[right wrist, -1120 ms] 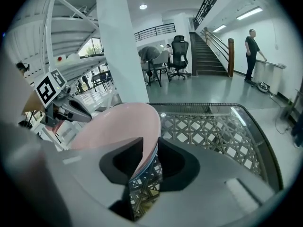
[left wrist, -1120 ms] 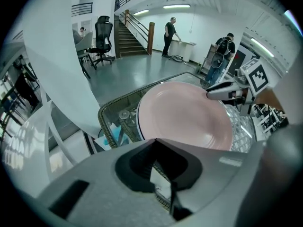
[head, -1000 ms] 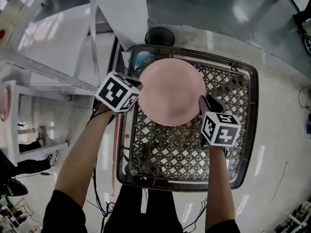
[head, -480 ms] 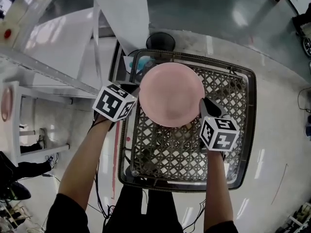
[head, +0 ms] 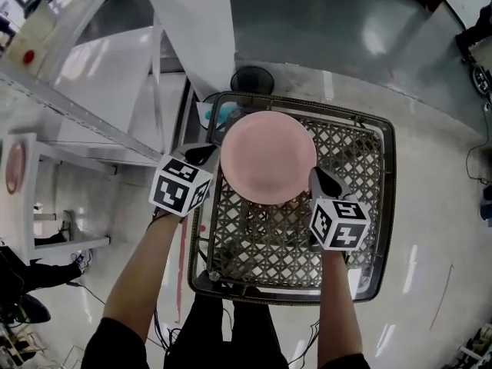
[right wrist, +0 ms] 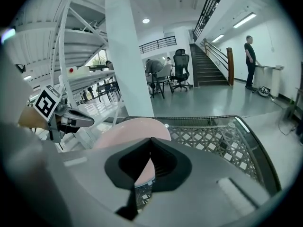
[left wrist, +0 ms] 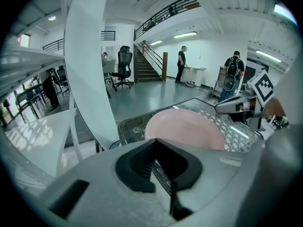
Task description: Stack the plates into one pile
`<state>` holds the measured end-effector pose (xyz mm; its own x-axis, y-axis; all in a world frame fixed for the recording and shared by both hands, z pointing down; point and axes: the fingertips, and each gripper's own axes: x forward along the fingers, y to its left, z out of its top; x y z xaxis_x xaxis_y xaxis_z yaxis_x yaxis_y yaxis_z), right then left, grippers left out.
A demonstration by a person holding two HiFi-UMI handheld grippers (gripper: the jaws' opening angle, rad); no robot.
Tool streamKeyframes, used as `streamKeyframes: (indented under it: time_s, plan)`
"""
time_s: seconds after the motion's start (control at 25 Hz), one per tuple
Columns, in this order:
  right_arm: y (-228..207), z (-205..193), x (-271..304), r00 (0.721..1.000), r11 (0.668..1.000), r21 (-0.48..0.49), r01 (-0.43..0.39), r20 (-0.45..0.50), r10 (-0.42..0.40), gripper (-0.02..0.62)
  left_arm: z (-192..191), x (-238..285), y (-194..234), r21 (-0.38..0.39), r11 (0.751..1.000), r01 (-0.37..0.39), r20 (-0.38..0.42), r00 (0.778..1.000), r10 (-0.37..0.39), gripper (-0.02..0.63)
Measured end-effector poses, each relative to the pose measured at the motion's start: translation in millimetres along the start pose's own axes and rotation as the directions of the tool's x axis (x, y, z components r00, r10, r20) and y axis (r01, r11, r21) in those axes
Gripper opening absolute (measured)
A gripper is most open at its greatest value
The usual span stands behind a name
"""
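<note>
Pink plate (head: 267,158) is hanging level over the far-left corner of the wire basket (head: 354,160), seemingly clear of the lattice. The left hand-held gripper (head: 206,154) is clenching the plate's left rim. The right hand-held gripper (head: 315,179) has just been closing its jaws and is pinching the near-right rim, with pink edge showing between them. So the plate is lying between the two grippers, equally near to both. Being round, it is offering no long axis, only the grip-to-grip line, running far-left to near-right. We are seeing no pile in the basket. A pink disc (head: 14,167) on the white table at far left may be another plate; we cannot tell.
</note>
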<state>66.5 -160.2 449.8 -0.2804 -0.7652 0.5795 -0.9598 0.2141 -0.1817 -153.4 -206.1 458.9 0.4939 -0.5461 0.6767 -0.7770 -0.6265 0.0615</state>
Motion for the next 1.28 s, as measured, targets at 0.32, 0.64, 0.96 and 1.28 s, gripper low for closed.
streamKeyframes:
  time_s: [0.32, 0.64, 0.96, 1.28]
  plan:
    - [12, 20, -28, 0.998, 1.0, -0.028, -0.004, 0.069, 0.006, 0.012, 24, -35, -8, -0.017, 0.999, -0.051, 0.152, 0.987, 0.053, -0.002]
    - [22, 50, -72, 0.981, 0.998, -0.058, 0.005, 0.192, 0.006, 0.011, 51, -80, -22, -0.011, 0.997, -0.07, 0.279, 0.958, 0.07, -0.002]
    - [40, 81, -111, 0.957, 0.999, -0.054, -0.002, 0.291, 0.017, 0.011, 80, -135, -28, 0.025, 0.994, -0.11, 0.364, 0.927, 0.094, -0.002]
    - [59, 100, -149, 0.94, 0.996, -0.085, -0.005, 0.338, 0.034, 0.011, 81, -182, -42, 0.009, 0.991, -0.133, 0.413, 0.903, 0.118, 0.0]
